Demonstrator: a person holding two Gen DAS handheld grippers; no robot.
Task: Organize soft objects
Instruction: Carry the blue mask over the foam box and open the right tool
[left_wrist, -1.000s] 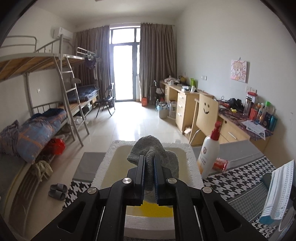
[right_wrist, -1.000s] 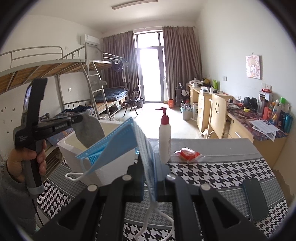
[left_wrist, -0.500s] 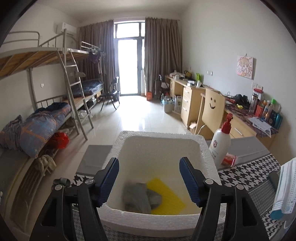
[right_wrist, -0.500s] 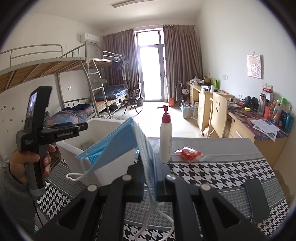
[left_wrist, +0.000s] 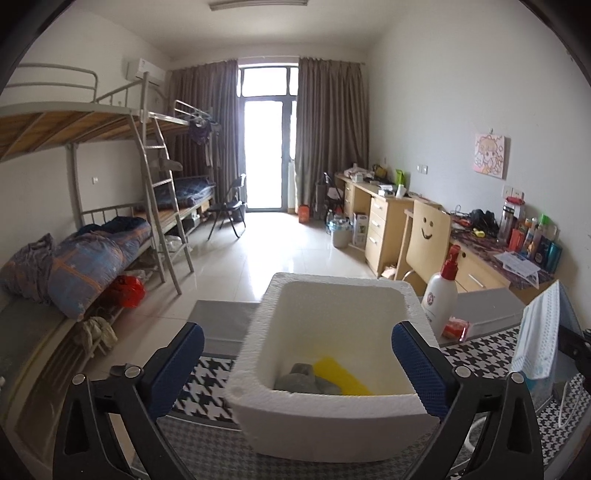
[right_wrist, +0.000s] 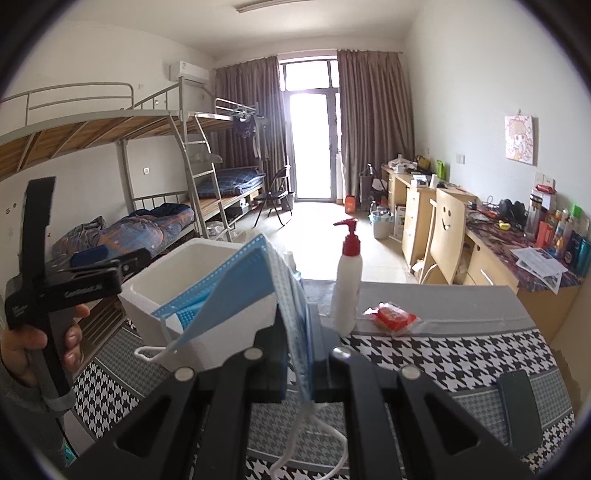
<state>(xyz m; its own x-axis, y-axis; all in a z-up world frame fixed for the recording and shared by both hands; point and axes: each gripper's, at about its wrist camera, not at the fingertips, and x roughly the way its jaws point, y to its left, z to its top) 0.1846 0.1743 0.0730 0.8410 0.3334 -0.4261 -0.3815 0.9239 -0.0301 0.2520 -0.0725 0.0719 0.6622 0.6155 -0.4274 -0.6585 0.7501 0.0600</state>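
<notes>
A white foam box (left_wrist: 325, 404) stands on the houndstooth tablecloth. A grey sock (left_wrist: 301, 380) lies loose on its floor, beside a yellow cloth (left_wrist: 341, 376). My left gripper (left_wrist: 297, 343) sits just in front of the box's near wall. Its jaws are opening and stand wide, with nothing gripped between them. My right gripper (right_wrist: 299, 354) is shut on a blue face mask (right_wrist: 236, 291), which hangs from the pads with its ear loops dangling. In the right wrist view the box (right_wrist: 147, 306) is to the left, behind the mask.
A white pump bottle with a red top (right_wrist: 347, 295) and a red packet (right_wrist: 393, 315) stand right of the box. A dark phone (right_wrist: 519, 410) lies at the table's right edge. A hand (right_wrist: 26, 347) holds the left gripper. Bunk beds line the left wall and desks the right.
The left gripper opened and let go of the grey sock, which now lies in the box. It then drew back toward the near wall. The right gripper kept still with the mask.
</notes>
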